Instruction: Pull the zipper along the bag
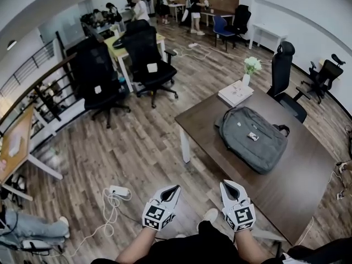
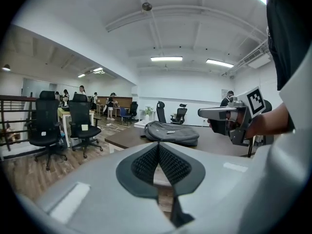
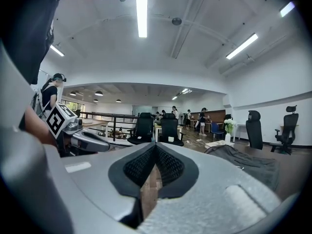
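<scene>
A grey backpack (image 1: pixel 254 138) lies flat on the dark brown table (image 1: pixel 308 175), a small tag on its top face; it also shows as the backpack (image 2: pixel 171 133) in the left gripper view and the backpack (image 3: pixel 246 162) at the right of the right gripper view. No zipper pull can be made out. My left gripper (image 1: pixel 171 190) and right gripper (image 1: pixel 227 186) are held side by side near my body, short of the table's near edge and well apart from the bag. Both are shut with nothing between the pads.
A stack of white books (image 1: pixel 235 92) and a small vase of flowers (image 1: pixel 251 67) stand at the table's far end. Black office chairs (image 1: pixel 148 59) stand to the left and one chair (image 1: pixel 283 76) behind the table. A power strip (image 1: pixel 119 191) with cable lies on the wood floor. People stand far back.
</scene>
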### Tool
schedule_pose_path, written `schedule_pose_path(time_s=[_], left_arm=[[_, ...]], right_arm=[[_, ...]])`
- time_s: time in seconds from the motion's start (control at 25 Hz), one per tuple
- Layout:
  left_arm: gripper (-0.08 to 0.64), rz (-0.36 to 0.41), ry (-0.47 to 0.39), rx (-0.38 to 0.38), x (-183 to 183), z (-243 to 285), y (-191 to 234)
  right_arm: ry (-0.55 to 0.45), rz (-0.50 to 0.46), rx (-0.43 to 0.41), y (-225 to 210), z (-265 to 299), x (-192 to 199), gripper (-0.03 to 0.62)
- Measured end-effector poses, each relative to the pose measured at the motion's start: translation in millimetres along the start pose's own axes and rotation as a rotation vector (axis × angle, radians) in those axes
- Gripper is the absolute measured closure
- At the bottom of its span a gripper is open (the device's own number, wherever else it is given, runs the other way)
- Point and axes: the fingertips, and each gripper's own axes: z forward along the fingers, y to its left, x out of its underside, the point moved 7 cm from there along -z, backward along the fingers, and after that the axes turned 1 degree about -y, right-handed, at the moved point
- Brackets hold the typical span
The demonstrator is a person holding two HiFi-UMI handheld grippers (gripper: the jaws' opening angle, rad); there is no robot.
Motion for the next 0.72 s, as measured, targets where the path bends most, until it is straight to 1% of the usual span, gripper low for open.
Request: schedule_pose_path(time_s=[0.12,0.32,0.56,0.72], left_arm=[[0.540,0.007,0.010,0.009,-10,32,9],[0.540,0.027,0.040,0.040,-23,84,13],[0.540,0.050,0.070,0.073,-34,143,10],[0.540,0.058,0.095,0.093,-35,175,7]], right_arm=[[0.019,0.012,-0.011,-23,13,2,0.589],[0.038,0.044,0.003,-67,34,7,0.589],[0.056,0.066,0.012,-117,50,15,0.589],[0.068,0.068,0.036,-148,54,21,0.589]])
